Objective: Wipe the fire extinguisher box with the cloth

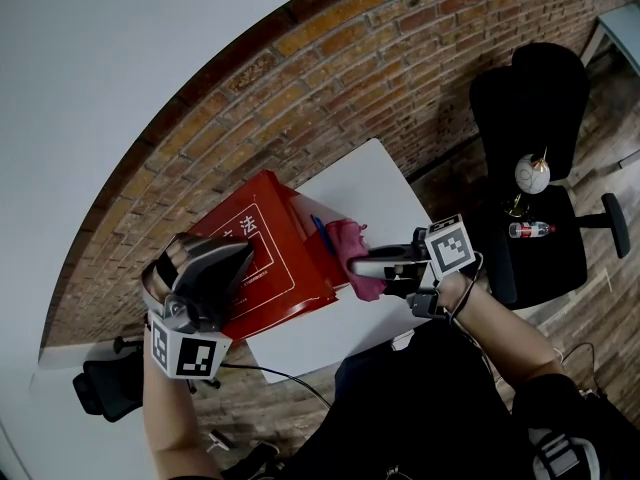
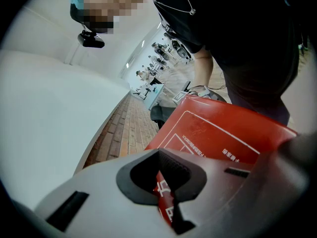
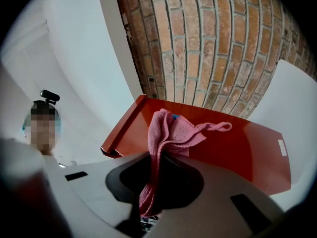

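The left tool (image 2: 166, 195) is clamped shut on the near-left edge of the red metal fire extinguisher box (image 1: 285, 243) with white lettering. The box rests on the left part of the white desk (image 1: 375, 183), near the brick wall (image 1: 350, 58). The right tool (image 3: 148, 187) pinches a pink knitted cloth (image 3: 171, 130), holding it at the box's right side.

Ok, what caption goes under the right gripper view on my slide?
Right gripper pinching a pink cloth in front of the red fire extinguisher box, brick wall behind.
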Tool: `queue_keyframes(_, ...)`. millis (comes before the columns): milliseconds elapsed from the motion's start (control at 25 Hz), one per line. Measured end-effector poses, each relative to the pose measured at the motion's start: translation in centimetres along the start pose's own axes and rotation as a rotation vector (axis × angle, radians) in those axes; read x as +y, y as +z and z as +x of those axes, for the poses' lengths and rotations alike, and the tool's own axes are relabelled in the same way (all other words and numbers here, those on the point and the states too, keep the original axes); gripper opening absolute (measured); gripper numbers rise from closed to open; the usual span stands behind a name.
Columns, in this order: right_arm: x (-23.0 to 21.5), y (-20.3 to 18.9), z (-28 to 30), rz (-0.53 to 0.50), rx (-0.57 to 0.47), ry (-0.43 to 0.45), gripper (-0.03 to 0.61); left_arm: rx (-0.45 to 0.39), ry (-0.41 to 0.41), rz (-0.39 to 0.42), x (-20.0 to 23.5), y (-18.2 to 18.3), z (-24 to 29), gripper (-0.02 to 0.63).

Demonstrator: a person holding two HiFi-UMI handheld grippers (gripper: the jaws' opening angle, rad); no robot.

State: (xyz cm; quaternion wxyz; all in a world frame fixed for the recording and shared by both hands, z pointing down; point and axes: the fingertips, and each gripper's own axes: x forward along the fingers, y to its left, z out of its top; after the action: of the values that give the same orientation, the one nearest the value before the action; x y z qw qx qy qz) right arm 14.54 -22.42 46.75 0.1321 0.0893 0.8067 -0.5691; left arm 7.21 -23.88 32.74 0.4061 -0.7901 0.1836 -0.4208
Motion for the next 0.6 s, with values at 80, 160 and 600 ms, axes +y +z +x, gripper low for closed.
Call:
queue_keyframes(80,0.5,0.1,0.2,-0.004,-0.002,0.012,0.061,-0.001,0.0,0.002,0.0,0.0,0.0,0.029)
queue_keyframes(160,1.1,0.3,0.3,-0.007,-0.005,0.026,0.061,-0.001,0.001,0.002,0.0,0.0,0.0,0.029)
queue_keyframes(600,4.1,1.2,1.1,-0.032,-0.014,0.093,0.061,0.002,0.0,0.0,0.1,0.1,0.0,0.029)
